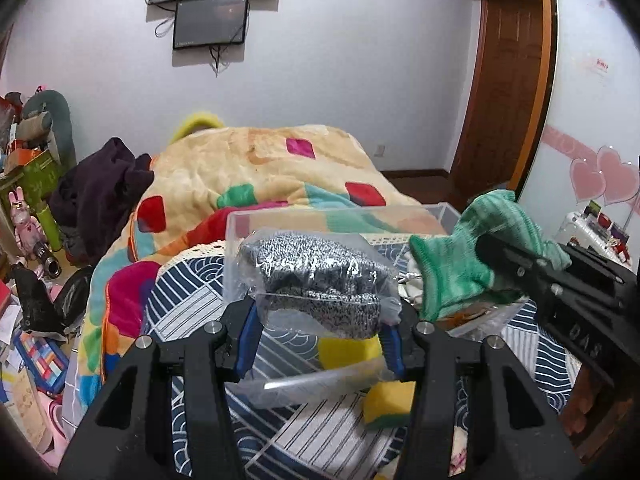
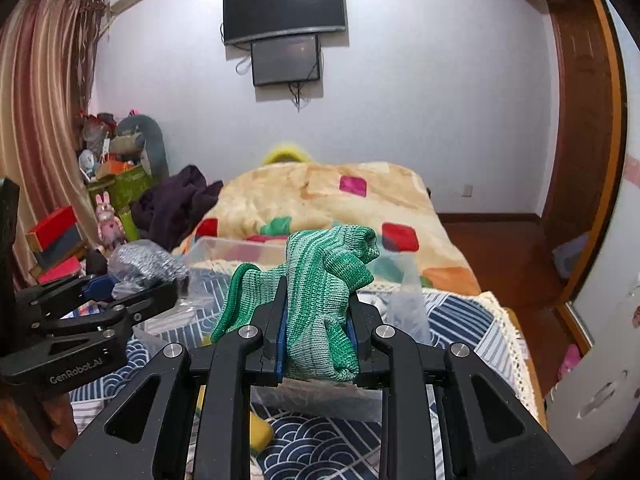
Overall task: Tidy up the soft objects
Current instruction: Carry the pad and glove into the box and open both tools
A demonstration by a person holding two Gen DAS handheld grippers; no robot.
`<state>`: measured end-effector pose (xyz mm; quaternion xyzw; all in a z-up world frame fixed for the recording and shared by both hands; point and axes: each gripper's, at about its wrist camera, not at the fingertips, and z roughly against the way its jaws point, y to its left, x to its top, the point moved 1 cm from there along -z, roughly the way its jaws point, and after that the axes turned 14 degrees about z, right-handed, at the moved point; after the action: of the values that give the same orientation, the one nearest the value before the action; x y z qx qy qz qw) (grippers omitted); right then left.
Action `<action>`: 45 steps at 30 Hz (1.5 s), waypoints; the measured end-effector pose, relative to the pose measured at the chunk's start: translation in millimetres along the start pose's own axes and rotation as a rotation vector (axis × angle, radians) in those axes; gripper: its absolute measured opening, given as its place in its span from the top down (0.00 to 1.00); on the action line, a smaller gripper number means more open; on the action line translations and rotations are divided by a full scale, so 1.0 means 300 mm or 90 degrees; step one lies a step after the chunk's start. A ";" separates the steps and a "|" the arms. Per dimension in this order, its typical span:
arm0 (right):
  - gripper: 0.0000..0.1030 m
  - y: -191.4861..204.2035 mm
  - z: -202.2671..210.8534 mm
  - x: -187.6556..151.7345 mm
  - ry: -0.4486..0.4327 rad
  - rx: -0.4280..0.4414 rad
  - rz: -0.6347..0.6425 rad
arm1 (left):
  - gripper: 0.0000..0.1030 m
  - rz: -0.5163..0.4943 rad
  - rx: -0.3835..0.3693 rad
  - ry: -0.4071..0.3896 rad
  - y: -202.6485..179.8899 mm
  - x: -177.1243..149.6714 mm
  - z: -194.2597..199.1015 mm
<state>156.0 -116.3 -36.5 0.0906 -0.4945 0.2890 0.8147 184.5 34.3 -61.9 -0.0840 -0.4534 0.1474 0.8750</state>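
My left gripper (image 1: pixel 320 332) is shut on a clear plastic bag holding a grey knitted item (image 1: pixel 320 276), lifted above the patterned cloth. It also shows at the left of the right wrist view (image 2: pixel 144 266). My right gripper (image 2: pixel 316 336) is shut on a green knitted cloth (image 2: pixel 324 280), held up near a clear plastic bin (image 2: pixel 408 304). In the left wrist view the green cloth (image 1: pixel 452 264) hangs at the right beside the bin (image 1: pixel 240 232). Two yellow sponges (image 1: pixel 388 404) lie on the cloth below my left gripper.
A blue and white patterned cloth (image 1: pixel 280 440) covers the surface in front of a bed with a colourful blanket (image 1: pixel 256 168). Dark clothes (image 1: pixel 96 196) and clutter lie at the left. A wooden door (image 1: pixel 508 80) stands at the right.
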 end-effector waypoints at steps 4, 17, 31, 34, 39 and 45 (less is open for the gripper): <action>0.80 0.008 -0.033 -0.013 0.023 0.014 0.003 | 0.51 -0.006 0.010 0.021 -0.016 0.001 -0.059; 0.77 0.009 -0.086 -0.045 0.078 0.029 0.006 | 0.50 -0.033 0.050 0.041 -0.043 -0.004 -0.161; 0.55 -0.009 -0.035 -0.050 0.071 0.005 0.010 | 0.26 -0.026 0.029 0.026 -0.034 -0.007 -0.074; 0.45 -0.019 -0.013 -0.048 0.061 0.002 0.006 | 0.24 -0.015 0.021 0.013 -0.016 -0.001 -0.032; 0.33 -0.020 0.027 -0.042 0.044 -0.018 0.014 | 0.16 -0.006 0.012 -0.009 0.005 -0.003 0.039; 0.29 -0.009 0.082 -0.047 0.023 -0.012 0.016 | 0.09 -0.007 0.016 -0.032 0.021 -0.026 0.109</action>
<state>134.1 -134.6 -36.0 0.0713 -0.4833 0.2966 0.8206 152.4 38.1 -51.0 -0.0665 -0.4735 0.1502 0.8653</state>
